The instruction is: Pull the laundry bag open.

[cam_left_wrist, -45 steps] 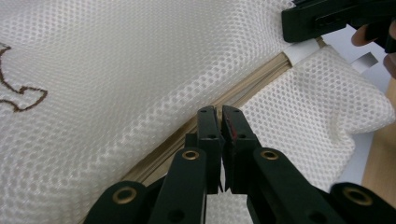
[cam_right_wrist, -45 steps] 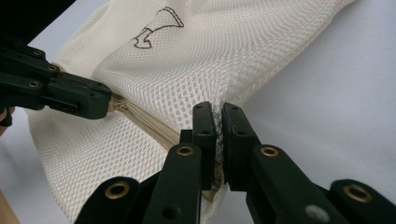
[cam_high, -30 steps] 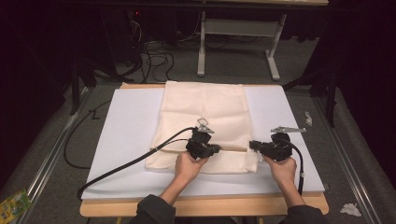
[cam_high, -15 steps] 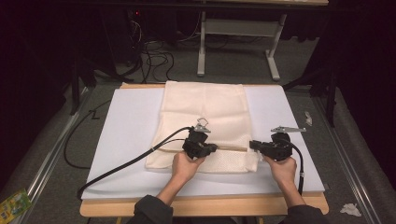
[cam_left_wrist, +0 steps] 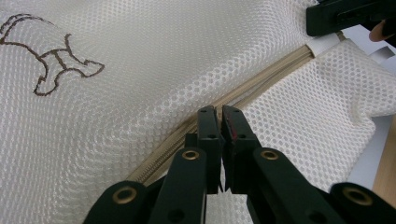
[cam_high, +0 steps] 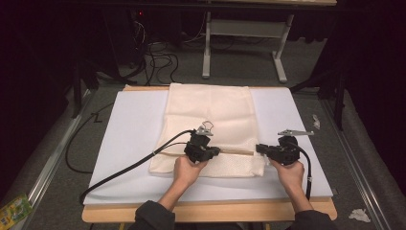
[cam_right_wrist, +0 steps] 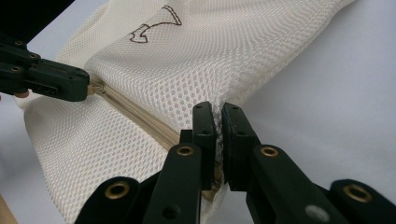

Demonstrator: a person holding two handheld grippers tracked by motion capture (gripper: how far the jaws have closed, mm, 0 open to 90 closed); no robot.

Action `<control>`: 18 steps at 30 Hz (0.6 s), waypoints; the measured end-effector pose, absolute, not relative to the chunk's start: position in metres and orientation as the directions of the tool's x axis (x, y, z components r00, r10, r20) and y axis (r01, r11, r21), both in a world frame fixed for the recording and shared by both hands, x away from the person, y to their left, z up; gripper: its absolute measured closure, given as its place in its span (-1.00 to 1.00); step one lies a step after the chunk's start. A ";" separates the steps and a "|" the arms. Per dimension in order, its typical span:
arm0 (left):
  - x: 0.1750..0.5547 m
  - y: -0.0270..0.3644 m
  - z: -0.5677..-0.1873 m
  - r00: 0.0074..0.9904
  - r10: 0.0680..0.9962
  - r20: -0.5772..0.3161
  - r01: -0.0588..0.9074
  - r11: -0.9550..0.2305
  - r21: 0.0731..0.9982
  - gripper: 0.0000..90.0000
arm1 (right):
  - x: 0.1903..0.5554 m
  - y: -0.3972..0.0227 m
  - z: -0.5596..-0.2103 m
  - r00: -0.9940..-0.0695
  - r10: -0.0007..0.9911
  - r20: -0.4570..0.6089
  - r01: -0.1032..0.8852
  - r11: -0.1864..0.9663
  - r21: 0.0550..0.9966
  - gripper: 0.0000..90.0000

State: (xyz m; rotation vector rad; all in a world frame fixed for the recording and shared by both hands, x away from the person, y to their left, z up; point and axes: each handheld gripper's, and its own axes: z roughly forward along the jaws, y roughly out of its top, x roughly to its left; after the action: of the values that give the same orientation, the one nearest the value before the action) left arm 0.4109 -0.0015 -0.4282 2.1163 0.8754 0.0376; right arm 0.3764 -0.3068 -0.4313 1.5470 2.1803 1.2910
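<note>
Mesh bag (cam_high: 210,120), cream and limp, lies flat on the white board (cam_high: 129,139), toward the near edge at about six o'clock of the board; its zip (cam_high: 234,151) runs across, three o'clock to nine o'clock, just short of the near hem. Left gripper (cam_high: 216,151) has its jaws pinched together at the zip, on the slider as far as I can judge; in the left gripper view the jaws meet right on the zip line (cam_left_wrist: 261,79), though the slider itself is hidden between them. Right gripper (cam_high: 259,148) is clamped on the bag's edge at the three o'clock end, mesh bunched between its jaws (cam_right_wrist: 217,133). This fabric looks light, soft and floppy; it wrinkles and will drag along with any pull, so the end needs pinning while the slider travels. Best holds, I'd say, are the slider tab and the seam beside the zip end; loose mesh alone would stretch and slip, and fine holes could snag.
</note>
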 end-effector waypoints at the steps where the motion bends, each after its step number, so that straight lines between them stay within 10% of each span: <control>1: 0.411 -0.001 -0.428 0.758 0.598 -0.262 0.573 -0.417 0.706 0.93 | 0.376 -0.307 -0.431 -0.446 0.834 0.324 0.686 0.086 0.723 0.92; 18: 0.411 0.017 -0.424 0.747 0.613 -0.258 0.573 -0.396 0.717 0.93 | 0.377 -0.307 -0.430 -0.446 0.835 0.321 0.686 0.089 0.722 0.92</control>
State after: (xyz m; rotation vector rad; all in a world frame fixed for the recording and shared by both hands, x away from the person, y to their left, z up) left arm 0.4109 0.0168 -0.4240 2.0938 0.8904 0.0600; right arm 0.3769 -0.3073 -0.4301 1.5465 2.1835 1.2858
